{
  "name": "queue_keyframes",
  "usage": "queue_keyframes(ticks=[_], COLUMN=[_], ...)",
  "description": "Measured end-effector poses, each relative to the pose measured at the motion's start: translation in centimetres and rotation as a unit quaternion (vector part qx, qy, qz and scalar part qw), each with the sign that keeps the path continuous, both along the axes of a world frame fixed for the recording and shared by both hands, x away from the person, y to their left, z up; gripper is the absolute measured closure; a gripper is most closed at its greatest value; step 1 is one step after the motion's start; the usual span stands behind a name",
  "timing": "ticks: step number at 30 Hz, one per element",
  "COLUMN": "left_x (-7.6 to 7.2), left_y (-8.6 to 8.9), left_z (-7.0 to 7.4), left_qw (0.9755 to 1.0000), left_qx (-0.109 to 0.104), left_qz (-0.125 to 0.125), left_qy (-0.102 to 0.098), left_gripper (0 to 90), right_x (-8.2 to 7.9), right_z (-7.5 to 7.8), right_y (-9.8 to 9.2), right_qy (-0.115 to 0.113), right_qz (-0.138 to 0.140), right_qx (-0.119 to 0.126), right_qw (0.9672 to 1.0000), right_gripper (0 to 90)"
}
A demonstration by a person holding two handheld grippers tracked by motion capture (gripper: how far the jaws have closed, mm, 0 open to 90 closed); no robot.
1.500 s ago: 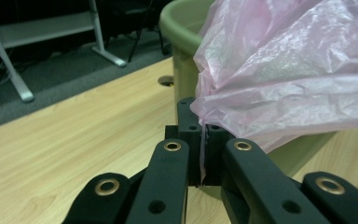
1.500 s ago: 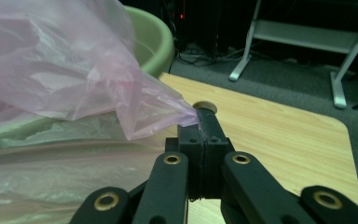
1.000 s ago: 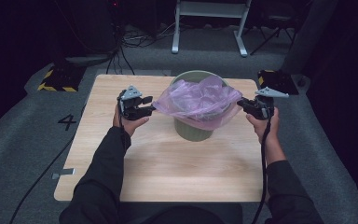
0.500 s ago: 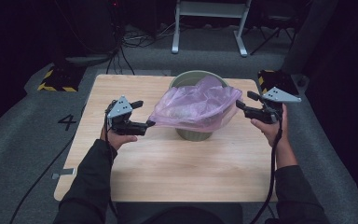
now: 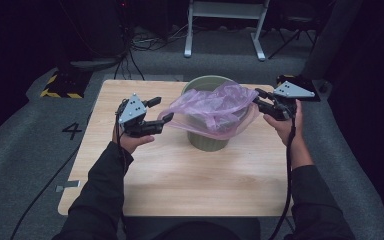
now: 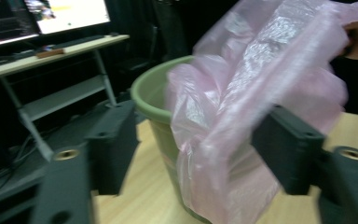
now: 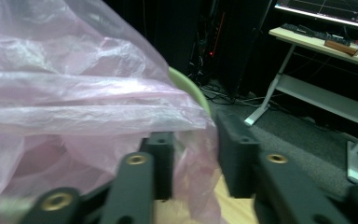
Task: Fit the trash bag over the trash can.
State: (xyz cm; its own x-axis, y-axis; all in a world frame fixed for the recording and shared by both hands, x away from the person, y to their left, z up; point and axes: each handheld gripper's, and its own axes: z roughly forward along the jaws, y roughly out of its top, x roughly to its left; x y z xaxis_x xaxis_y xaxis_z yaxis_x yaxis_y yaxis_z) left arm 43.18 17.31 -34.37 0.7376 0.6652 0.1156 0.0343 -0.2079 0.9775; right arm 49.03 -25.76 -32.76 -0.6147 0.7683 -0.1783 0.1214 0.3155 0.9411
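now the pink bag (image 5: 211, 107) is stretched over the mouth of the green bin (image 5: 207, 140), which stands on the wooden table (image 5: 180, 175) a little past its middle. the right gripper (image 5: 261, 100) sits at the bag's right edge; its jaws have just been closing, and in the right gripper view the film (image 7: 74, 121) runs between them, pinched at a narrow gap. the left gripper (image 5: 159, 111) is at the bag's left edge, jaws about half apart after closing in. in the left gripper view the bag (image 6: 261, 93) hangs between the jaws and lies against one, but the other jaw stands clear of it. the bin's rim (image 6: 149, 88) shows behind.
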Motion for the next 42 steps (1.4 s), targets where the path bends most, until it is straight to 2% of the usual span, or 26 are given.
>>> queue_keyframes(ticks=[1,2,3,5,9,11,12,17,20,22,24,26,30,32,36,40,42], left_x=[0.4,1.0,1.6,2.9,5.5,6.4,6.8,9.0,10.1,10.8,11.4,11.7,12.0,12.0,11.7,11.1,10.8], left_y=[-0.1,-0.1,-0.1,-0.2,-0.3,-0.5,-0.7,-1.9,-2.6,-3.1,-3.3,-3.6,-4.0,-4.2,-4.2,-3.6,-3.4], left_z=[0.1,0.1,0.1,-0.1,-1.0,-1.5,-1.7,-3.0,-3.6,-4.1,-4.7,-5.1,-5.7,-5.9,-6.3,-6.9,-7.2], left_qw=[0.9998,0.9997,0.9998,0.9993,0.998,0.998,0.998,0.997,0.9961,0.995,0.9939,0.9927,0.9907,0.9897,0.9888,0.9894,0.9897], left_qx=[-0.001,0.004,0.001,0.003,-0.012,-0.014,-0.012,-0.011,0.0,0.01,0.012,0.025,0.035,0.04,0.051,0.047,0.046], left_qz=[0.019,0.025,0.018,0.031,0.032,0.036,0.037,0.039,0.038,0.043,0.033,0.028,0.013,0.007,-0.005,-0.016,-0.025], left_qy=[0.002,0.007,0.012,0.022,0.053,0.05,0.049,0.066,0.079,0.089,0.105,0.115,0.131,0.137,0.14,0.137,0.134], left_gripper=[51.3,57.4,63.1,73.4,85.2,88.7,89.3,89.9,89.9,89.9,90.0,90.0,90.0,90.0,90.0,90.0,90.0], right_x=[0.2,0.5,0.8,1.7,3.6,4.5,5.0,7.1,8.0,8.4,8.7,8.9,9.1,9.0,8.8,8.3,8.0], right_z=[0.1,0.2,0.2,0.2,-0.1,-0.5,-0.7,-1.9,-2.4,-2.7,-3.1,-3.6,-4.6,-5.0,-5.7,-6.2,-6.4], right_y=[0.0,0.0,0.1,0.1,0.3,0.5,0.5,0.7,0.8,0.7,0.6,0.5,0.6,0.3,0.3,0.5,0.5], right_qy=[0.001,0.002,0.005,0.014,0.043,0.056,0.063,0.09,0.098,0.104,0.113,0.125,0.134,0.14,0.154,0.16,0.152], right_qz=[0.0,-0.002,-0.007,-0.014,-0.034,-0.05,-0.055,-0.079,-0.089,-0.084,-0.078,-0.065,-0.055,-0.041,-0.018,0.004,0.009], right_qx=[0.002,0.002,0.001,0.008,0.021,0.022,0.025,0.034,0.034,0.039,0.046,0.062,0.067,0.086,0.08,0.087,0.094], right_qw=[1.0,1.0,1.0,0.9998,0.9983,0.9969,0.9962,0.9922,0.9906,0.9903,0.9895,0.9881,0.9872,0.9855,0.9846,0.9833,0.9838], right_gripper=[78.2,81.0,82.5,84.5,88.3,89.0,89.5,90.0,90.0,90.0,90.0,90.0,90.0,90.0,90.0,90.0,90.0])
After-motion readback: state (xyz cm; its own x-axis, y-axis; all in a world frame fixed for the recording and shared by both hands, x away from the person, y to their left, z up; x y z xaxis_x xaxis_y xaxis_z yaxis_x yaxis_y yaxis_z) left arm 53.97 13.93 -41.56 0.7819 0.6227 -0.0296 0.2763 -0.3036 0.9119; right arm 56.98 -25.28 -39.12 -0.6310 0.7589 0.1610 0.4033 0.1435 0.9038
